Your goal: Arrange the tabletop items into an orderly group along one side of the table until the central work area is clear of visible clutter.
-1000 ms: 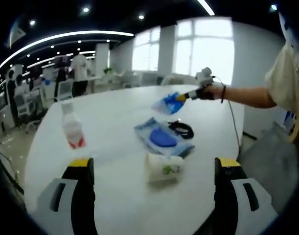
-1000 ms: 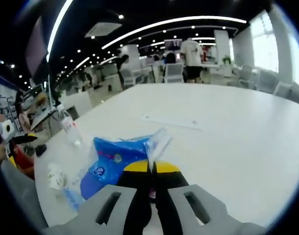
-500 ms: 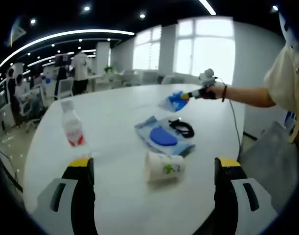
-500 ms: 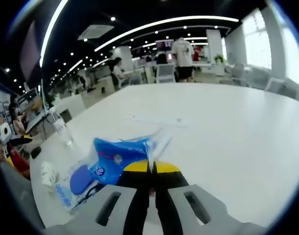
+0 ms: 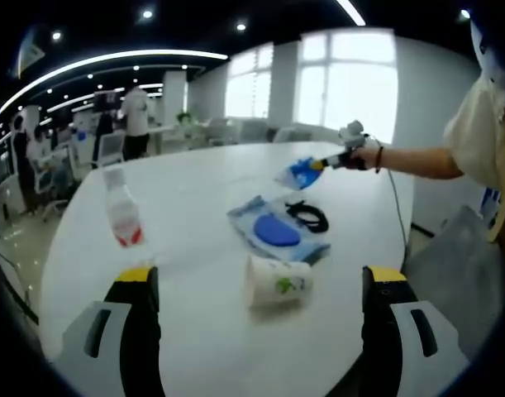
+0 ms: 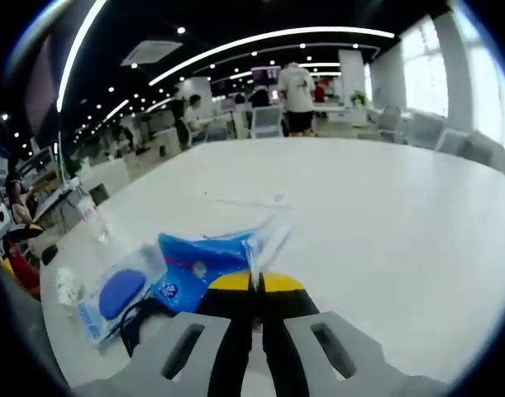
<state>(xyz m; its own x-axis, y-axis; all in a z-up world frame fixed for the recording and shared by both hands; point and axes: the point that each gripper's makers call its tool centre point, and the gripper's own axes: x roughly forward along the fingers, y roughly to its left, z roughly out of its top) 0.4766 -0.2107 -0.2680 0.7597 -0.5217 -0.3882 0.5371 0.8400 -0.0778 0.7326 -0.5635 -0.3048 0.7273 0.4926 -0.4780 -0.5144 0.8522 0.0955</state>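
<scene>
— Right claw [image 6: 254, 289]?
— Clamped tight on a thin corner of a blue packet [image 6: 201, 266], jaws pressed together, packet dangling ahead of the tips and clear of the white table [image 6: 384, 223]. From the left gripper view, same claw [image 5: 318, 165] at the end of an outstretched arm [image 5: 417, 161], over the table's far right edge, packet [image 5: 298, 172] hanging below.

— Left claw [image 5: 260, 285]?
— Spread wide, holding nothing, level above the near edge.

— Risks?
— Likely a slip: flimsy film, small bite, so a quick swing could shake the packet loose mid-table. Also a possible snag on the black cable [image 5: 307, 217] if lowered too close.

— Remaining clutter?
— Flat pouch with a dark blue oval [image 5: 276, 230] mid-table, cable just beside it toward the right edge. Paper cup [image 5: 276, 283] tipped on its side near the front edge, prone to roll if nudged. Clear bottle with a red label [image 5: 122, 215] upright, well apart toward the left edge.

— Centre clear?
— Not yet, by the look of it.
</scene>
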